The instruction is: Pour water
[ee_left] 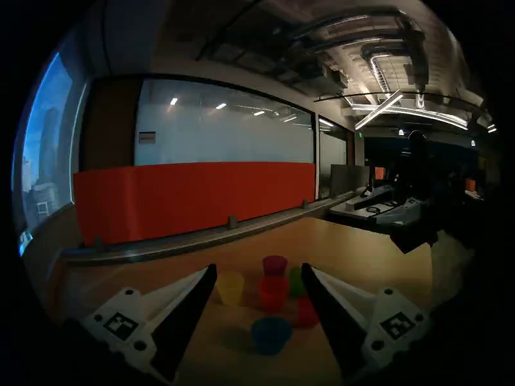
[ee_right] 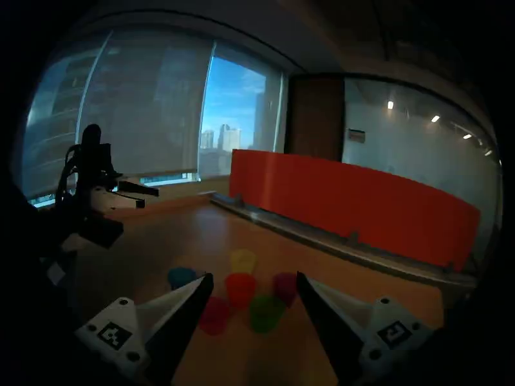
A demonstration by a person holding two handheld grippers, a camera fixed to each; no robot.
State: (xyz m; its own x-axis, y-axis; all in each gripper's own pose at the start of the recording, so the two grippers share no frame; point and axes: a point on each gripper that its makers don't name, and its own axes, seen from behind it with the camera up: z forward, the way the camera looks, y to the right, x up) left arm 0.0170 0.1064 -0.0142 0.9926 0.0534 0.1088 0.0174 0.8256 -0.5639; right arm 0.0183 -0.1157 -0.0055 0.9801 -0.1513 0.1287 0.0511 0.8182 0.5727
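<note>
Just beyond the left hand-held gripper (ee_left: 258,266) stand cups (ee_left: 273,293).

cups (ee_left: 273,293) clustered on table (ee_left: 360,257) | partition (ee_left: 193,196) behind cups at table edge | window (ee_right: 238,122) left of partition

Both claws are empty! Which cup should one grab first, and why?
Probably lower the left claw around the blue cup: it stands nearest that claw, a bit apart from the other cups, and the claw is open and empty.
</note>
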